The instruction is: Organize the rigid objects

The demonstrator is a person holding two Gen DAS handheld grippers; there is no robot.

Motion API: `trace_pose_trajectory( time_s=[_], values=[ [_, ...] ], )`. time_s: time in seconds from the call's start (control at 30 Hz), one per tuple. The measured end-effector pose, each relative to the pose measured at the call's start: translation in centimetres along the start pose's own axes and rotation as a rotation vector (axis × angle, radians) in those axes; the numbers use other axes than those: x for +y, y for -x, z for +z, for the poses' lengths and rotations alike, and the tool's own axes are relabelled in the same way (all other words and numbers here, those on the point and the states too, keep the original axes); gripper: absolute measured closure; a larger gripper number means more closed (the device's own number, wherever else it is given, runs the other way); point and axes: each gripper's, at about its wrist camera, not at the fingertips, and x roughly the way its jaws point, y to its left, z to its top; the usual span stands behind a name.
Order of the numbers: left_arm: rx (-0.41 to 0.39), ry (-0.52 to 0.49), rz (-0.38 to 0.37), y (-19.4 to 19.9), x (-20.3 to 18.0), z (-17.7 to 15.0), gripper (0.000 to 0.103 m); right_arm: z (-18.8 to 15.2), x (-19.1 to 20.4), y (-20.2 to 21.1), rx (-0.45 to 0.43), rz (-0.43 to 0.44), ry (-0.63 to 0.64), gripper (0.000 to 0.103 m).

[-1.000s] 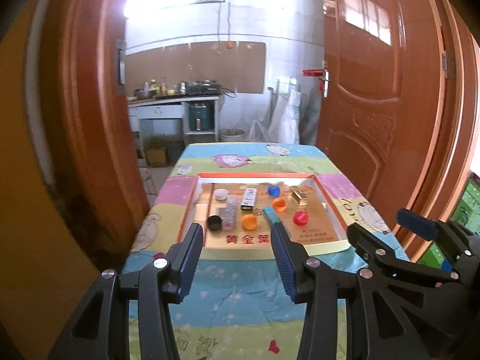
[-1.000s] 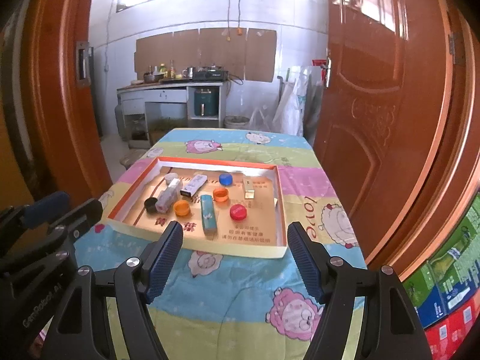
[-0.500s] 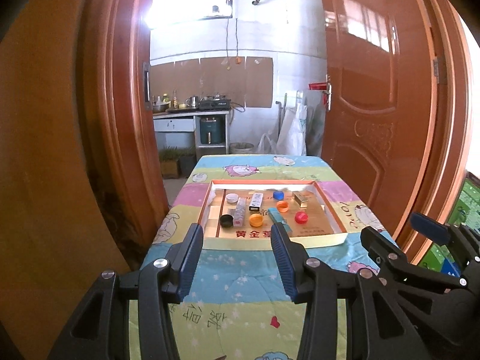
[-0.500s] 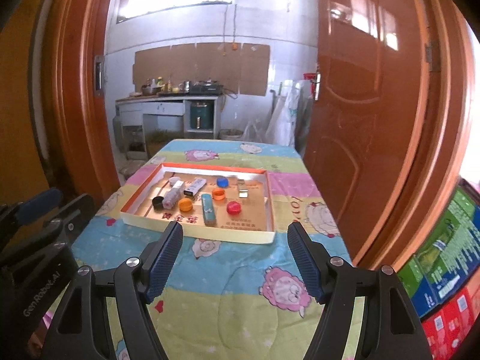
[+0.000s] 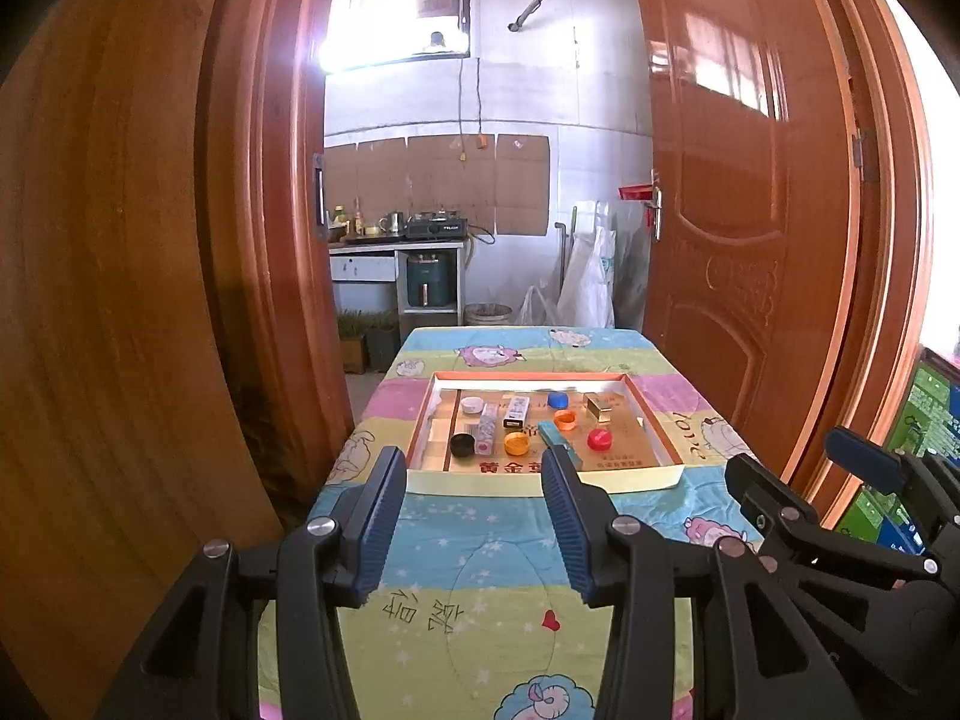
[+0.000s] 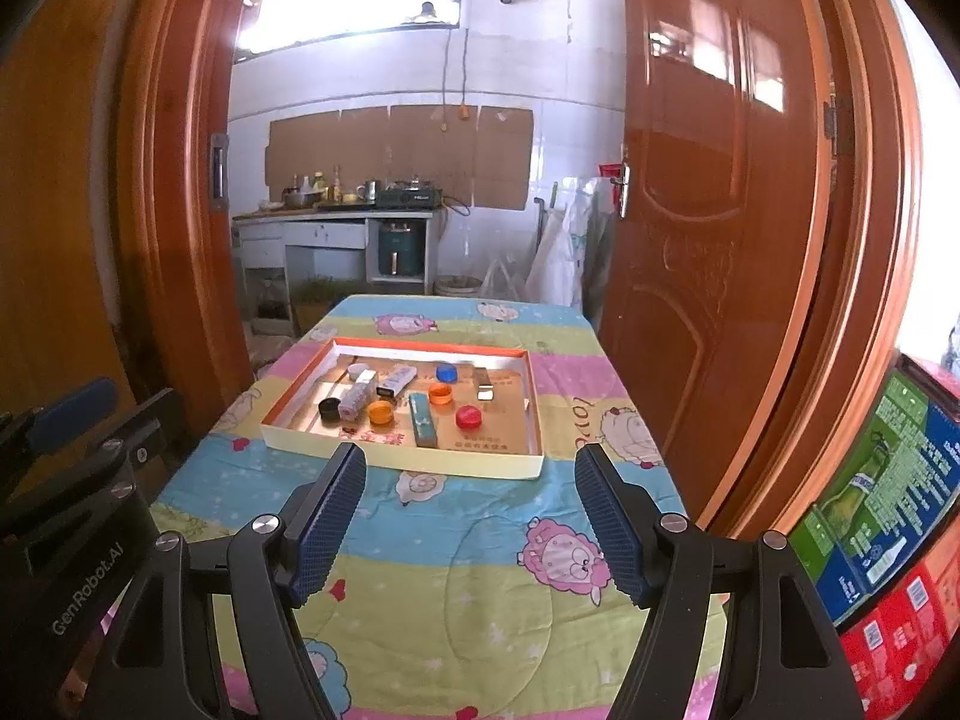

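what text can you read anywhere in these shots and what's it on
"GenRobot.AI": on the body of the left gripper, seen in the right wrist view.
"love": on the patterned tablecloth, right of the tray.
"黄金叶": red characters on the floor of the tray, last one partly hidden by a finger.
Fine print in the tray, labels on the small boxes in it, the cartons at right: too small to read.

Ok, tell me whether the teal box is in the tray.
In: the teal box lies flat inside the tray, beside the orange caps.
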Motion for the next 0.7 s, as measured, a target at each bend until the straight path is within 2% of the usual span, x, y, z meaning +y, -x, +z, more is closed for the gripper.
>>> trace_pose_trajectory(
  time_s=[0.7],
  values=[
    [0.000,-0.010,0.003,0.41,-0.15,-0.17,0.056,-0.09,-0.12,0.19,-0.003,0.003,-0.005,0.029]
  ],
)
